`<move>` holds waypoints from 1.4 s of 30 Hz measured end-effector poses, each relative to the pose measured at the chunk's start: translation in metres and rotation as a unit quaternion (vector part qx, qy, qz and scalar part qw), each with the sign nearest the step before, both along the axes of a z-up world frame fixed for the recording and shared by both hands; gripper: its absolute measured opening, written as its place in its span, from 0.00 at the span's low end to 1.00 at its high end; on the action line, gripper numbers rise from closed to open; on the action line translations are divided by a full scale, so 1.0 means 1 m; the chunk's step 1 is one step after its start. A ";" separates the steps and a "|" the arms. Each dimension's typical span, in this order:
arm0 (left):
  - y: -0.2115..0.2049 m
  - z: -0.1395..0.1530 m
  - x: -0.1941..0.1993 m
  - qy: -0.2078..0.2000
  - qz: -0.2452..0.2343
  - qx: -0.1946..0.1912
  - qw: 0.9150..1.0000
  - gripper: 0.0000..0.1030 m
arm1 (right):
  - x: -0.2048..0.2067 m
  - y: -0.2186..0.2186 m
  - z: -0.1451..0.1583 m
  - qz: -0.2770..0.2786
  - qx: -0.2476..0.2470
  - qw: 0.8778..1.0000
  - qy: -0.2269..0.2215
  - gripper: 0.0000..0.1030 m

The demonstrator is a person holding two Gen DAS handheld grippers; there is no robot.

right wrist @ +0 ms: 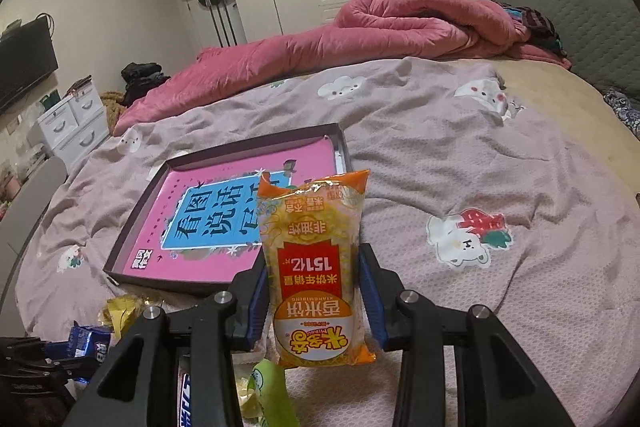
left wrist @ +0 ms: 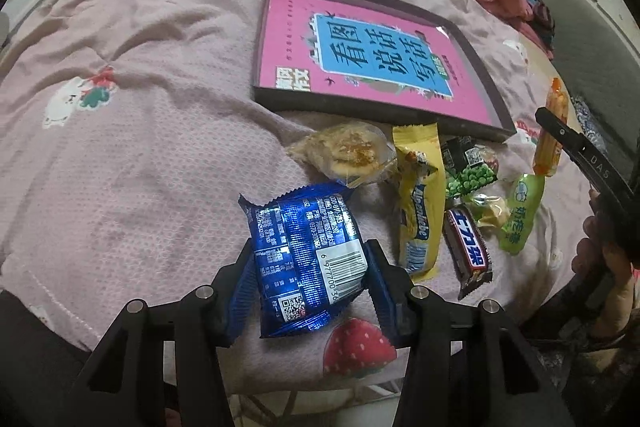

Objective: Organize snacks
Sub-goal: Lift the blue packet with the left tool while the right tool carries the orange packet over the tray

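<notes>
Two hand-held grippers work over a bed covered with a pink quilt (left wrist: pixel 140 107) printed with white bears and strawberries. The left gripper (left wrist: pixel 310 267) has its jaws clamped on a shiny blue snack packet (left wrist: pixel 304 251), gripped by its sides and lifted clear of the quilt. The right gripper (right wrist: pixel 312 287) has its jaws clamped on an orange rice cracker pack (right wrist: pixel 316 267), held upright above the bedding. A shallow dark tray (left wrist: pixel 474 47) lies on the quilt with a pink and blue book (left wrist: pixel 372 51) flat inside it. Just in front of the tray sits a loose cluster of snacks: a clear-wrapped pastry (left wrist: pixel 344 151), a yellow wafer packet (left wrist: pixel 420 203), a green pea packet (left wrist: pixel 470 171), a brown chocolate bar (left wrist: pixel 468 251) and a pale green packet (left wrist: pixel 520 215). A rumpled pink duvet (right wrist: pixel 360 35) lies across the far side of the bed
</notes>
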State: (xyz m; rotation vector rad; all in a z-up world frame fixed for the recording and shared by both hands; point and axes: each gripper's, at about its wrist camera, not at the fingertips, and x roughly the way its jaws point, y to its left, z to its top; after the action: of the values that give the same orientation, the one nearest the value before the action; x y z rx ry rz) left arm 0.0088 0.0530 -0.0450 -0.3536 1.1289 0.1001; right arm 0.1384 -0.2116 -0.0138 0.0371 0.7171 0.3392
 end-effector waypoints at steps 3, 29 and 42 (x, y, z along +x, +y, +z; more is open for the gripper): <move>0.004 0.004 -0.002 -0.005 0.006 0.004 1.000 0.51 | 0.001 -0.003 0.004 -0.004 0.006 1.000 -0.008 0.40; 0.008 0.037 0.013 -0.062 0.020 0.021 0.998 0.51 | 0.010 0.008 0.029 0.000 0.036 0.998 -0.047 0.40; 0.007 0.051 0.056 -0.096 0.020 0.018 0.995 0.51 | 0.033 0.024 0.030 0.009 0.051 0.998 -0.041 0.40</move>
State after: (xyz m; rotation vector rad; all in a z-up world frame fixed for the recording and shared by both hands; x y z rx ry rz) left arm 0.0649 0.0595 0.0062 -0.3467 0.9294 0.1191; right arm 0.1713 -0.1878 0.0161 0.1126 0.6184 0.3919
